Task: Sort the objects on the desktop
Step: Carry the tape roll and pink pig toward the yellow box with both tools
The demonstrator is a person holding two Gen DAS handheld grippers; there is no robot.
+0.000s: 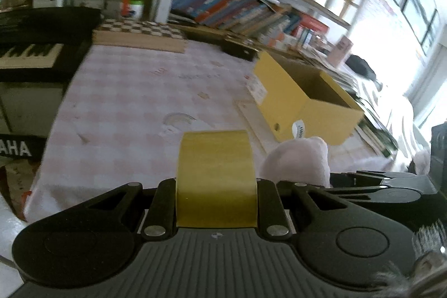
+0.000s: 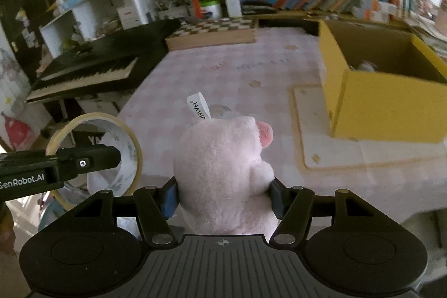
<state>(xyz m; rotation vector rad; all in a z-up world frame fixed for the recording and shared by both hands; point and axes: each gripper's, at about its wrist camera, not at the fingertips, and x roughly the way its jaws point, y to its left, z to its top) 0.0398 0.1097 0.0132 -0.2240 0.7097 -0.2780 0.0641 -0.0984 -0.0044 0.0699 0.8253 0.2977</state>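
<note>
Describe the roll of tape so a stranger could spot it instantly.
Start at the pink checked tablecloth with the open yellow box on it. In front of that cloth, the left gripper is shut on the tape roll. Beside it is a pink plush toy; the tape is a hollow yellowish-tan ring instead.

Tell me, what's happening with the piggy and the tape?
A person is tidying the table with a gripper in each hand. The left gripper is clamped on a roll of yellowish tape, held up above the pink checked tablecloth. The right gripper squeezes a pink plush pig. An open yellow box sits ahead to the right, with something already inside.
</note>
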